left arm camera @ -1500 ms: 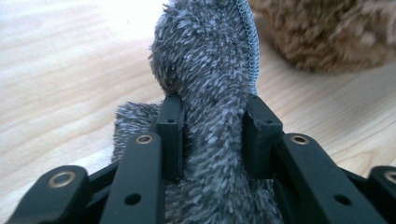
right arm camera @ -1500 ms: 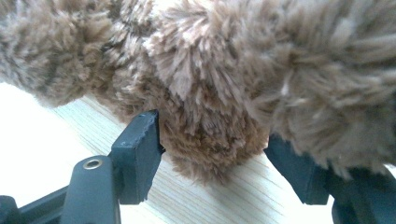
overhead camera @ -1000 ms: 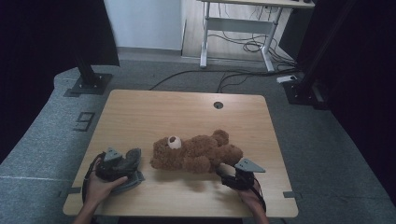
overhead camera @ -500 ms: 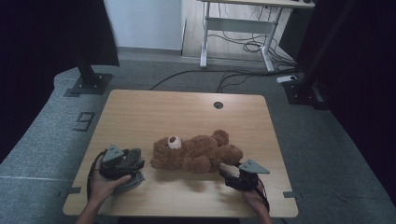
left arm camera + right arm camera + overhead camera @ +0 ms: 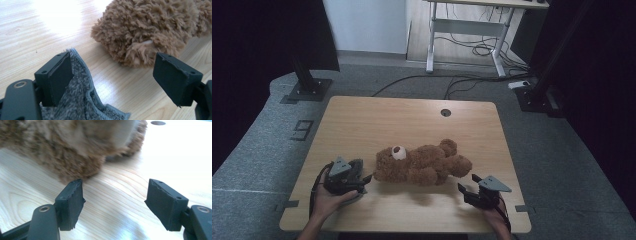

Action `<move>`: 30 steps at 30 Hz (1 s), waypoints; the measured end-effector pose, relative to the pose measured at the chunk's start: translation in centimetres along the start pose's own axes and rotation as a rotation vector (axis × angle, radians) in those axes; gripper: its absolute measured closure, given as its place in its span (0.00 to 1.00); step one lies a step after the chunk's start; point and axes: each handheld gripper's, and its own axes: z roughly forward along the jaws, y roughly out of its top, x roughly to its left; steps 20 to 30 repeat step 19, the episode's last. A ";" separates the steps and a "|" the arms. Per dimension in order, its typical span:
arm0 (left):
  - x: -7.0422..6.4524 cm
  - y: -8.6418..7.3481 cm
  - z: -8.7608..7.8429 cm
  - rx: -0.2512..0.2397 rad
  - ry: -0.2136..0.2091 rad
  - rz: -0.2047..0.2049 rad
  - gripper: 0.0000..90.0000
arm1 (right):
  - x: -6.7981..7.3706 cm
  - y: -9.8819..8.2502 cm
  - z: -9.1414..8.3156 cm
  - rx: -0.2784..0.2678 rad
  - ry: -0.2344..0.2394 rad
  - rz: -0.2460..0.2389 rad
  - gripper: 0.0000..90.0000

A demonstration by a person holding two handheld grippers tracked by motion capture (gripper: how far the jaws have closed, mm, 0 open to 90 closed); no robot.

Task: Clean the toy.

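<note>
Fingers first, from the high view: the left gripper (image 5: 362, 179) sits at the near left of the wooden table (image 5: 377, 120), held in a hand (image 5: 329, 200), its tips pointing right toward the head of the brown teddy bear (image 5: 422, 164), just beside it. The bear lies on its back across the near middle of the table, head to the left, legs to the right. The right gripper (image 5: 467, 183) is at the near right, a little apart from the bear's legs, with its jaws spread and nothing between them.

In the left gripper view, the two black jaws stand wide apart. A piece of grey fleece cloth (image 5: 82, 100) lies against the inner face of the left jaw and hangs down between the jaws; the right jaw is clear of it, so the cloth isn't clamped. The bear's fuzzy head is just beyond the tips, not touching them.

In the right gripper view, the jaws are wide apart over bare wood, having just been opening, with nothing between them. The bear's blurred fur lies close past the left jaw's tip; whether it touches can't be told.
</note>
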 end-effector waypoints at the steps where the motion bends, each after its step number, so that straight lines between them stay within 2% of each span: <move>1: 0.0 0.0 -0.1 0.000 0.000 0.002 0.18 | -0.2 -0.1 -0.1 -0.001 -0.002 0.008 0.33; 12: 0.2 -0.1 -0.4 -0.013 -0.001 -0.011 0.19 | -0.4 -0.1 -0.1 0.000 0.008 0.019 0.32; 16: -0.4 -0.2 -0.1 -0.006 -0.005 0.001 0.18 | -0.5 0.0 -0.3 -0.023 0.030 0.041 0.31; 19: -0.5 -0.3 0.0 0.004 -0.003 0.012 0.18 | -0.5 0.1 -0.3 -0.026 0.035 0.038 0.31; 30: -0.5 -0.3 0.0 0.004 -0.003 0.012 0.18 | -0.5 0.1 -0.3 -0.026 0.035 0.038 0.31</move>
